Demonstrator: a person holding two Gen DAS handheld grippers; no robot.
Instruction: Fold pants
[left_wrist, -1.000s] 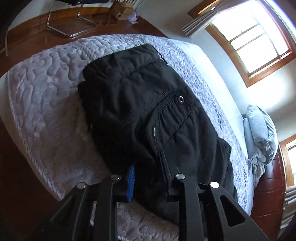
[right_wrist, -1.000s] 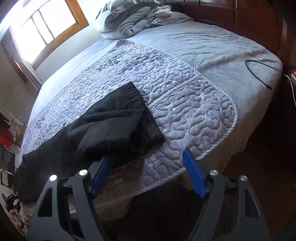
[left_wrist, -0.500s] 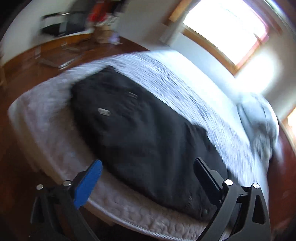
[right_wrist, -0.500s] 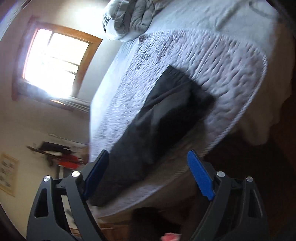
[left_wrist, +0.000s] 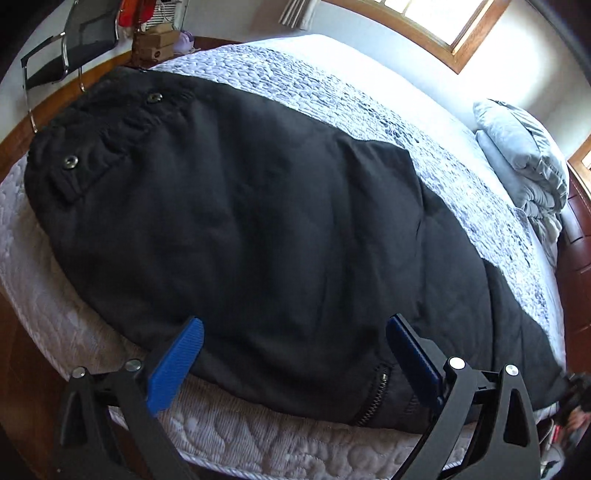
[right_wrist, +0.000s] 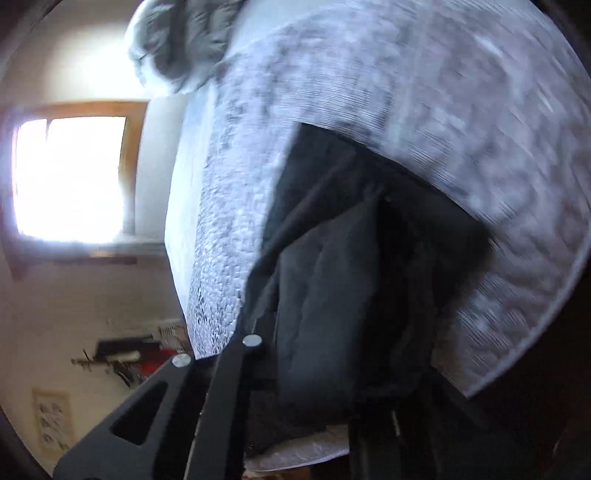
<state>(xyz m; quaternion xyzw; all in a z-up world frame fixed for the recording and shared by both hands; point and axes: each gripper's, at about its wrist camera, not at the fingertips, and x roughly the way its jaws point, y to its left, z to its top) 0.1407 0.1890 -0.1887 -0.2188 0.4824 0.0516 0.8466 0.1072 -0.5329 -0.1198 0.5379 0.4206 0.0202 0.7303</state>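
Note:
Black pants (left_wrist: 258, 206) lie lengthwise on a grey quilted bed cover (left_wrist: 332, 99), waist with metal snaps at the far left, a zipper near the front edge. My left gripper (left_wrist: 295, 354) is open with blue pads, its fingertips at the pants' near edge. In the blurred right wrist view the pants' leg end (right_wrist: 362, 266) fills the middle. My right gripper (right_wrist: 332, 369) has its fingers drawn together with the dark cloth bunched between them; its pads are hidden.
The bed edge runs along the front, with wooden floor (left_wrist: 22, 332) below. A chair (left_wrist: 74, 40) and boxes (left_wrist: 155, 44) stand beyond the bed's left end. Grey pillows (left_wrist: 524, 155) are piled at the right end. A window (right_wrist: 70, 173) is on the far wall.
My left gripper opened, let go of the pants and now sits at their near edge. My right gripper was open and has closed on the leg end, tilting.

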